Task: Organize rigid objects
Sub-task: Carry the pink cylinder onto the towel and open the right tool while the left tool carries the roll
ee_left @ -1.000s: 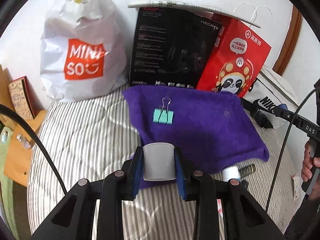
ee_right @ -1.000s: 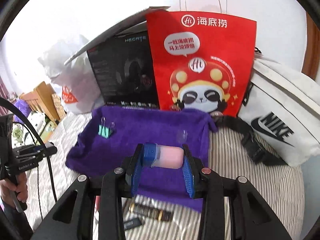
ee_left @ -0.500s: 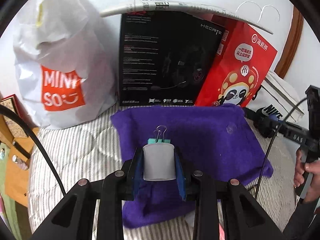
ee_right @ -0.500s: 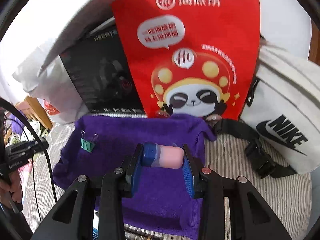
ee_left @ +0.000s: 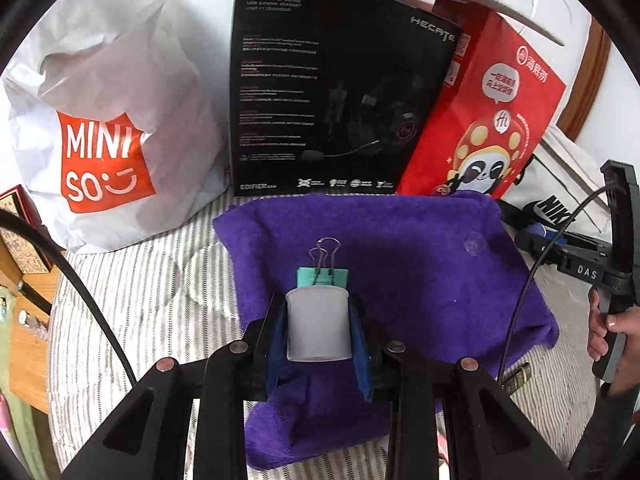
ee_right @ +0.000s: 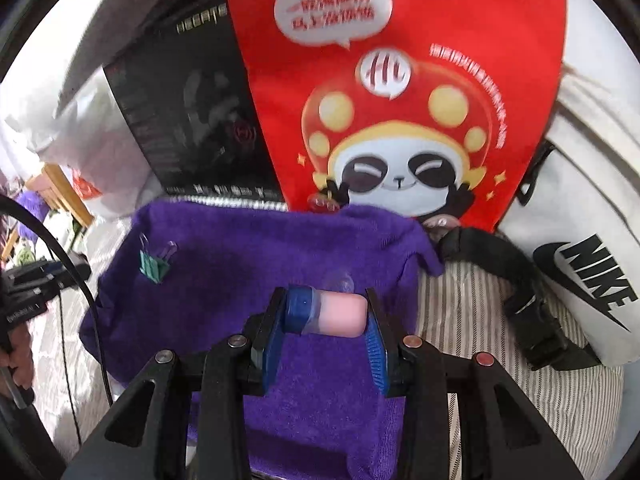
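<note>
Striped bedding (ee_left: 132,300) carries a purple towel (ee_left: 420,280) spread in front of a black headset box (ee_left: 332,92), a red panda-print paper bag (ee_right: 400,80), a white Miniso bag (ee_left: 104,128) and a white Nike bag (ee_right: 580,240). On the towel lie a teal binder clip (ee_left: 322,276) and a small clear suction cup (ee_left: 474,244), well apart.

The left hand-held gripper (ee_left: 318,328) is closed narrowly on a small grey-white cylinder (ee_left: 318,328), clamped upright between its blue pads and hanging just in front of the binder clip. The right hand-held gripper (ee_right: 326,316) is likewise closed on a pink tube with a blue cap (ee_right: 332,312), held crosswise end to end between the pads, over the towel's near half and just in front of the suction cup.

The likely step is setting both items down on the towel. Risks as I judge them: the cylinder could land on the binder clip and tip, since the two nearly overlap in view. The round tube may roll once released, as the towel sits rumpled on soft bedding. Its end-to-end grip could also let it pivot or slip out early.
</note>
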`<action>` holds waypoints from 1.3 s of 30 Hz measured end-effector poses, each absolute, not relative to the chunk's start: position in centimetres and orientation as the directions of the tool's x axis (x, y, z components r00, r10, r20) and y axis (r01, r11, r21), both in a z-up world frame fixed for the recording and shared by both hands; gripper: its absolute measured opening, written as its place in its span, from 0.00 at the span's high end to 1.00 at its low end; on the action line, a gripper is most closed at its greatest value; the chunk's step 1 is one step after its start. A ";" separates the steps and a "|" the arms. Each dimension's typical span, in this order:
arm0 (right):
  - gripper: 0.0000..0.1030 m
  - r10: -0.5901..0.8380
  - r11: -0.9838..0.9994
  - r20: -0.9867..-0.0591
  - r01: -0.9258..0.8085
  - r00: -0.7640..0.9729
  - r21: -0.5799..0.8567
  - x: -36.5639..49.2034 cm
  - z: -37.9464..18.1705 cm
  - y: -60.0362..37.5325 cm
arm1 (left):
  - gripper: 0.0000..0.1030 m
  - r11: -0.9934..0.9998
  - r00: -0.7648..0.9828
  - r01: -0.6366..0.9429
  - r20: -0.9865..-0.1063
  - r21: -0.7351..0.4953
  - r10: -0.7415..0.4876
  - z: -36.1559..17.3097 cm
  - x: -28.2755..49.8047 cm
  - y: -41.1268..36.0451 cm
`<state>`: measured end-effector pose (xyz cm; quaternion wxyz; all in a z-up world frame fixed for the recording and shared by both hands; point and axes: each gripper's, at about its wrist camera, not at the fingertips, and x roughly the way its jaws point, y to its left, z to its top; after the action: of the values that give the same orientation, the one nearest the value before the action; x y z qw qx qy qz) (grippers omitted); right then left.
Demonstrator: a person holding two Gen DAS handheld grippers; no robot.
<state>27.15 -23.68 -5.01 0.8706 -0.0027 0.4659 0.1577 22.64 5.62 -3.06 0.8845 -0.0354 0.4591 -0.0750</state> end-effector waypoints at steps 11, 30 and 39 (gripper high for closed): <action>0.64 0.257 0.948 -0.844 -0.293 0.471 0.125 27.5 -6.9 -23.3 | 0.72 0.981 0.552 0.131 -0.812 -0.141 -0.190 -3.5 24.3 5.0; 0.64 0.222 0.950 -0.876 -0.298 0.428 0.095 28.8 -10.8 -22.5 | 0.72 0.977 0.505 0.136 -0.837 -0.163 -0.210 -5.8 25.5 5.3; 0.65 0.189 0.956 -0.872 -0.286 0.452 0.060 29.2 -11.6 -21.9 | 0.72 0.977 0.501 0.143 -0.840 -0.158 -0.209 -5.8 25.6 5.1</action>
<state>29.15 -21.93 -11.57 0.8507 -0.0478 0.5045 0.1396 25.61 5.09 -5.79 0.8657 -0.0339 0.4889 -0.1016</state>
